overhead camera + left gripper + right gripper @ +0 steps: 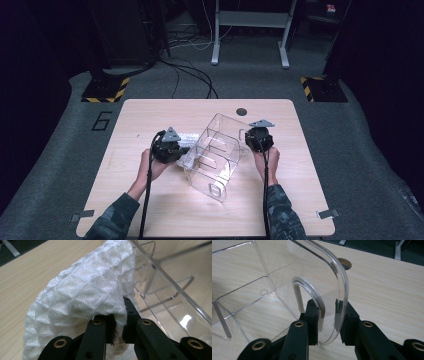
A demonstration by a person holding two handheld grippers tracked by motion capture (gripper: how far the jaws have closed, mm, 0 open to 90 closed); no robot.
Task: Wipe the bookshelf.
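A clear plastic bin (215,155) with inner dividers stands tilted in the middle of the wooden table (150,210). A white waffle-weave cloth (82,300) is pinched in my left gripper (118,327), which is shut on a fold of it right beside the bin's clear wall (170,290). In the high view the left gripper (172,150) and the cloth (187,142) sit against the bin's left side. My right gripper (328,315) is shut on the bin's rounded end wall (332,290) at its handle cut-out; from above, this right gripper (255,140) is at the bin's right end.
A round cable hole (242,111) lies in the table behind the bin. Both forearms in patterned sleeves come in from the near edge. Beyond the table are grey carpet, loose cables (195,75) and a desk frame (250,30).
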